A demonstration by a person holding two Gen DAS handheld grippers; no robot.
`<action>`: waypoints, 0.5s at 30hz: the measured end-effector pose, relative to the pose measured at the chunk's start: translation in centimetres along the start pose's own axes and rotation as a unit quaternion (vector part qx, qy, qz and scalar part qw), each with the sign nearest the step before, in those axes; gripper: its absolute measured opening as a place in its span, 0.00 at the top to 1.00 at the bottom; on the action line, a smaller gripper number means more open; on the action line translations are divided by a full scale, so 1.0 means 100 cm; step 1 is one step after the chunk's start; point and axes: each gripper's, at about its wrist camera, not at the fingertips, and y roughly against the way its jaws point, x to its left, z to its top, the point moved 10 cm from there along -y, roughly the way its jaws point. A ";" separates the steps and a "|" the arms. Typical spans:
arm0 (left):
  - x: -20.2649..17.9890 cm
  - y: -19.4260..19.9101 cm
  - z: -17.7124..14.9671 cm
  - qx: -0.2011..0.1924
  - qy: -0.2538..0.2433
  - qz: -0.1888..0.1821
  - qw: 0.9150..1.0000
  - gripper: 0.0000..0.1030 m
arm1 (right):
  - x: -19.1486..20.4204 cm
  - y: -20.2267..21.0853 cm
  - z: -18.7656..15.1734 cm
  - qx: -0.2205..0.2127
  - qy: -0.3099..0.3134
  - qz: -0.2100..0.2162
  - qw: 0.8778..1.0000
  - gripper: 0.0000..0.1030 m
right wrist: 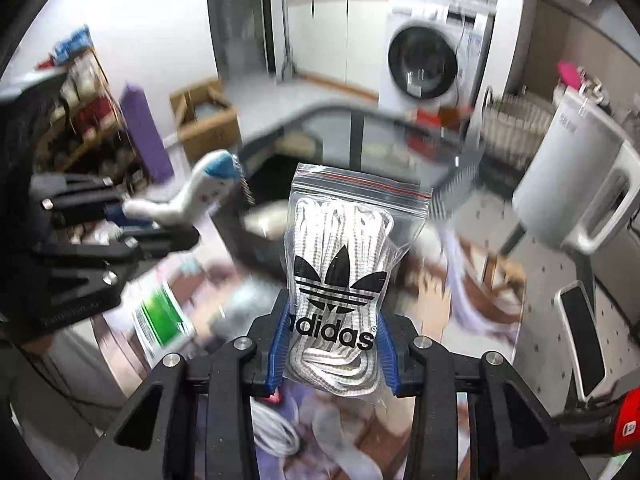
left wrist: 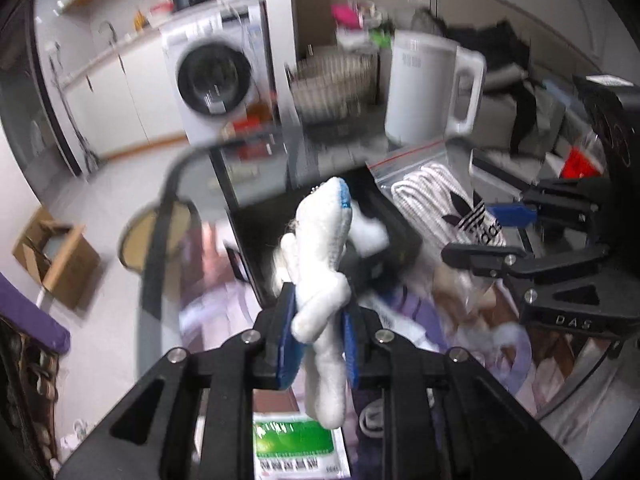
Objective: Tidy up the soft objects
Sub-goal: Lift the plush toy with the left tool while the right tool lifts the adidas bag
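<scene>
Clearly my left gripper (left wrist: 318,344) pinches the light, squashy plush toy (left wrist: 320,280) mid-body between its fingers, while my right gripper (right wrist: 334,344) clamps the probably slippery bag of laces (right wrist: 340,272) low.

White-blue plush toy (left wrist: 320,264); black-logo clear bag (right wrist: 340,276).

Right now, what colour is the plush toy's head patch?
Blue, on a white plush toy; clearest in the left wrist view.

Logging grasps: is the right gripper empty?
No, the right gripper is shut on a zip bag of white laces with an Adidas logo.
</scene>
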 end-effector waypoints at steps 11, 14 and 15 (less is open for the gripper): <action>0.026 0.060 0.033 -0.150 0.013 0.033 0.988 0.81 | 0.034 0.083 0.054 -0.210 0.026 -0.014 0.977 0.63; 0.030 0.068 0.035 -0.164 0.022 0.040 0.985 0.81 | 0.048 0.099 0.060 -0.248 0.044 -0.040 0.967 0.63; 0.032 0.074 0.034 -0.170 0.022 0.040 0.984 0.81 | 0.052 0.101 0.060 -0.254 0.042 -0.033 0.966 0.63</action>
